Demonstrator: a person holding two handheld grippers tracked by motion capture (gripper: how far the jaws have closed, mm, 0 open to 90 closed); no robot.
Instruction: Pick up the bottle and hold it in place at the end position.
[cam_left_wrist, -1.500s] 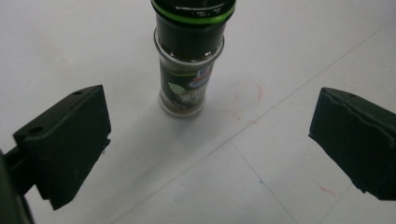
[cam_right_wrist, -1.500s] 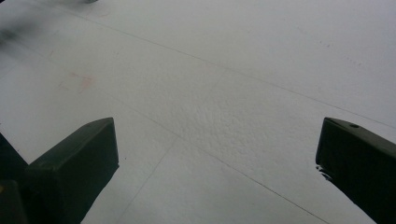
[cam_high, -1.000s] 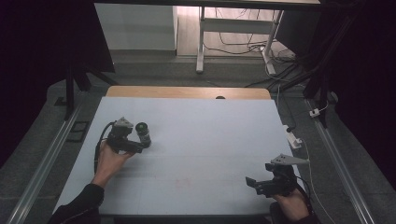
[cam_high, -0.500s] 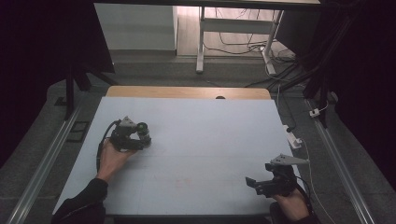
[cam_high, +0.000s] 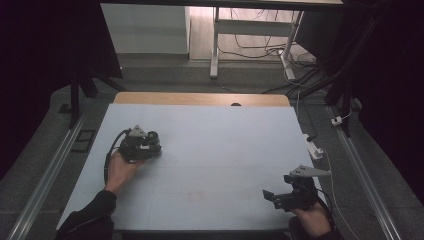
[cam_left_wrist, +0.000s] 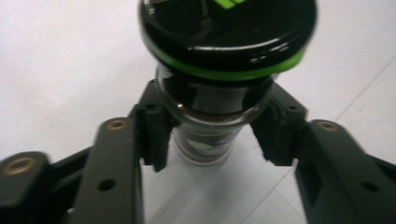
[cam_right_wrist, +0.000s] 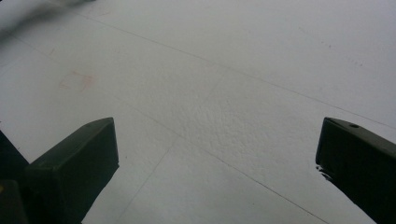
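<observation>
Left gripper (cam_left_wrist: 212, 135) pinches a dark jar (cam_left_wrist: 212, 100)
Its jaws have just been closing on the jar's body under the green-rimmed lid (cam_left_wrist: 229, 35); right gripper (cam_right_wrist: 217, 168), at the table's (cam_high: 225, 145) four o'clock, stands spread.

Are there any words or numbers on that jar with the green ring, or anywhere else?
None can be read.
Jar lid: a bright green mark at its top edge, cut off and blurred, not readable.
Jar held in the left gripper: something pale low on the glass, too blurred to read.
Table: only thin lines and a faint reddish smudge, no writing.
</observation>
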